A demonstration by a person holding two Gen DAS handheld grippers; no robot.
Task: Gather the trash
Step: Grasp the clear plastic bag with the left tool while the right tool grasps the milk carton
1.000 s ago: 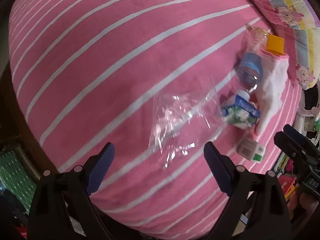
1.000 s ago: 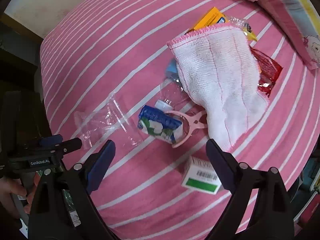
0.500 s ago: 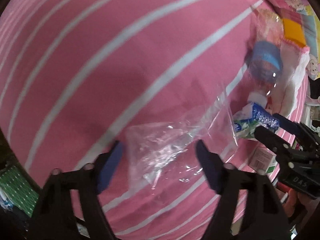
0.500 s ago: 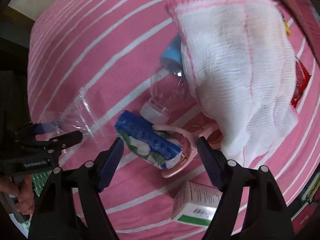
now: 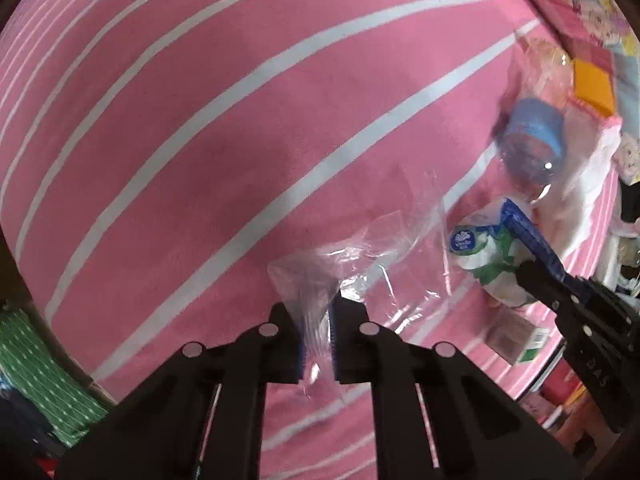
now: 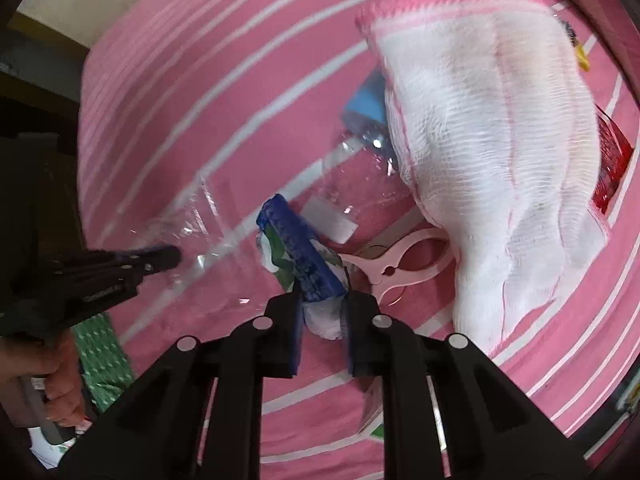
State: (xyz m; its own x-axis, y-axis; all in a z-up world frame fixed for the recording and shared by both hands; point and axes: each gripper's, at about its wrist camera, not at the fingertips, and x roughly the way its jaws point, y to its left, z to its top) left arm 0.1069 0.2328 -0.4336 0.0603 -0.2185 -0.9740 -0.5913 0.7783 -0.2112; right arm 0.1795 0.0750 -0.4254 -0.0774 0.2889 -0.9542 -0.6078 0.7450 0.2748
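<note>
A bed covered in a pink sheet with white stripes (image 5: 200,128) carries everything here; a white gauze cloth with pink edging (image 6: 492,152) drapes over the far end of a clear plastic bottle with a blue label (image 6: 360,168), whose print is too blurred to read. The left gripper (image 5: 318,320) has its jaws pinching a crumpled clear plastic bag (image 5: 372,264) lying on the sheet. The right gripper (image 6: 322,316) has its jaws pinching a soft blue, green and white tissue pack (image 6: 300,256) bearing a small blue round logo, its wording illegible, just beside a pink plastic clothes peg (image 6: 404,264), while a small white-and-green box (image 5: 516,340) lies near the bed's edge.
</note>
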